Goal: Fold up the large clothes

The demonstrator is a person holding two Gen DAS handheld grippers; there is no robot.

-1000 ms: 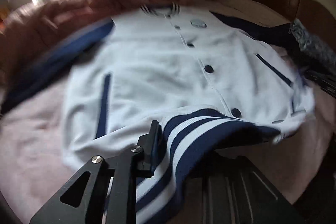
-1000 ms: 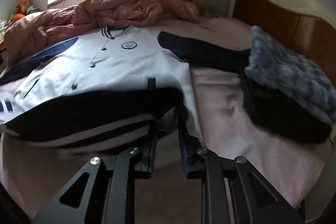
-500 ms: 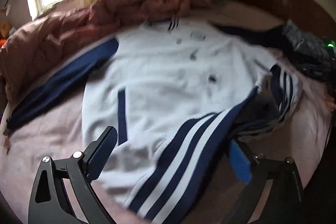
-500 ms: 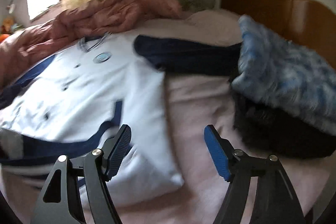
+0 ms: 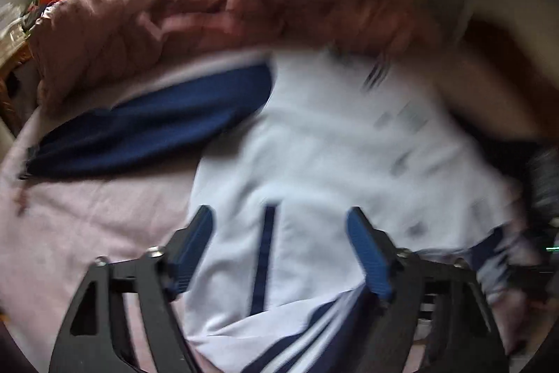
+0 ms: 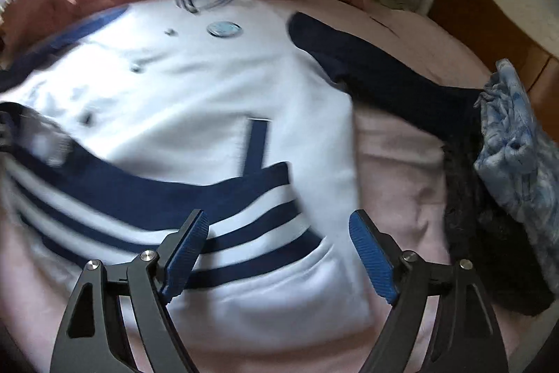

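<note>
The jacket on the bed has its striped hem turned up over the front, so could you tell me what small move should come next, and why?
Probably take the right hand-held gripper across to the navy sleeve and fold it over the white jacket. The striped hem already lies folded up, both sleeves are spread out on the pink sheet, and the jaws, opening, hold nothing.

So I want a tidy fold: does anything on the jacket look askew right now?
Yes. The striped hem is flipped up over the white jacket front, but slanted and rumpled, not square. Both navy sleeves are spread out, unfolded.
</note>
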